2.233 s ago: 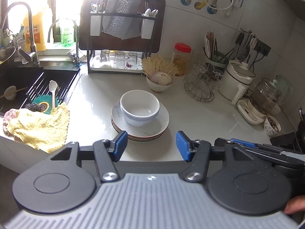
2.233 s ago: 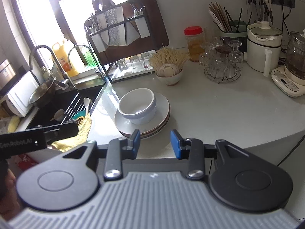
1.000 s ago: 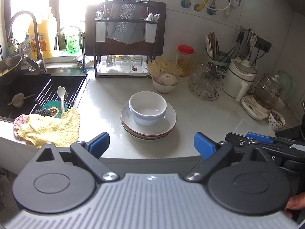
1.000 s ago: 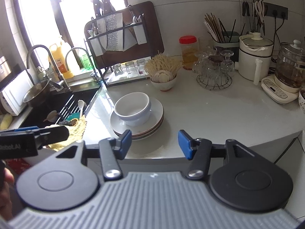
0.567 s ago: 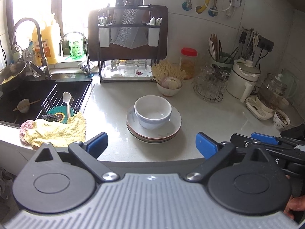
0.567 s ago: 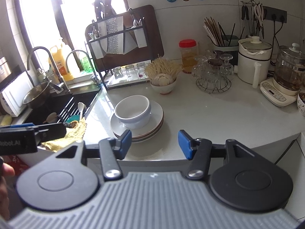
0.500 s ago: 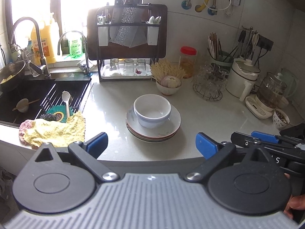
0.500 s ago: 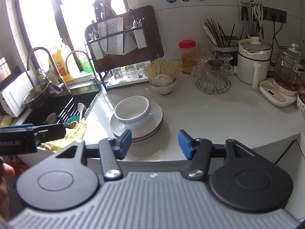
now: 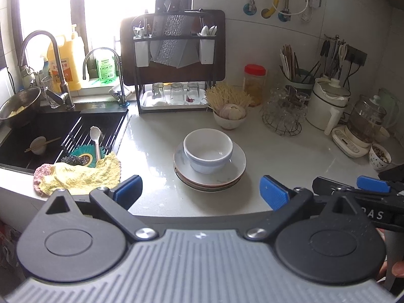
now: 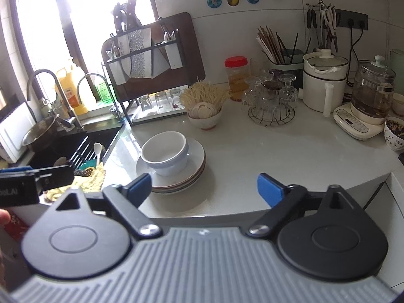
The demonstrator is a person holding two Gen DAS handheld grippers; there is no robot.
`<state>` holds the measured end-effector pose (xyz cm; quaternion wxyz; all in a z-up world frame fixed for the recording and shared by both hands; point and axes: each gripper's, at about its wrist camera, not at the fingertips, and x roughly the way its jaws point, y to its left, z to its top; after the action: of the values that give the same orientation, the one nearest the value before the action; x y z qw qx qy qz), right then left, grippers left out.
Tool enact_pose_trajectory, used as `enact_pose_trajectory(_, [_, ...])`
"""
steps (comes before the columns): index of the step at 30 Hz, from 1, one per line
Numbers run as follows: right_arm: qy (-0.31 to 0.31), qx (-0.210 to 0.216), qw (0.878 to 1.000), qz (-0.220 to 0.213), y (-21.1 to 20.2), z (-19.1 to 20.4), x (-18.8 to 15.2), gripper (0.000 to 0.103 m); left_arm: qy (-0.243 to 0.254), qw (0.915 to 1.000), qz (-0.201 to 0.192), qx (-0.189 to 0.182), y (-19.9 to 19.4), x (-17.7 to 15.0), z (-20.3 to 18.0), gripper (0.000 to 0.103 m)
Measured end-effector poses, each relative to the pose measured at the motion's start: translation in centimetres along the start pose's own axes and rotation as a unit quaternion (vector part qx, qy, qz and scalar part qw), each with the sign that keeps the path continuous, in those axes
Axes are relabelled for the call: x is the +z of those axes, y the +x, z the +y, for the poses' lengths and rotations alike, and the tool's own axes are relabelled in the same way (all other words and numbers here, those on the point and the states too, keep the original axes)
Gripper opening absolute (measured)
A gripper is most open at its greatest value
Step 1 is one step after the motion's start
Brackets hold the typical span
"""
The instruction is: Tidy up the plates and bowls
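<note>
A white bowl (image 9: 207, 149) sits on a stack of plates (image 9: 234, 174) in the middle of the white counter. It shows in the right wrist view too, bowl (image 10: 165, 152) on plates (image 10: 194, 169). My left gripper (image 9: 200, 193) is open and empty, held back at the counter's front edge, just short of the stack. My right gripper (image 10: 204, 189) is open and empty, also at the front edge, slightly right of the stack. The right gripper also shows at the right edge of the left wrist view (image 9: 358, 189).
A black sink (image 9: 50, 131) with a spoon and yellow cloth (image 9: 83, 174) lies at the left. A dish rack (image 9: 176, 75), a bowl of garlic and noodles (image 9: 228, 116), a glass stand (image 9: 282, 116), a cooker (image 9: 328, 106) and a kettle (image 9: 363, 128) line the back.
Both grippers have opened wide and pulled back from the stack. The left opened first, the right just now. The bowl and plates have not moved.
</note>
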<state>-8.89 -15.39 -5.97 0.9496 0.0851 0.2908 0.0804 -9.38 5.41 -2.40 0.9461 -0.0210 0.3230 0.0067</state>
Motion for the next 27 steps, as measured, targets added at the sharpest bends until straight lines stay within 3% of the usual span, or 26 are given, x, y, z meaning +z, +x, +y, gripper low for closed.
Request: enact_pose_trajectory(27, [-0.006, 0.010, 1.000, 0.015, -0.2, 0.2, -0.9, 0.103, -0.022, 0.9995, 0.020, -0.008, 0.3, -1.4, -0.2, 0.101])
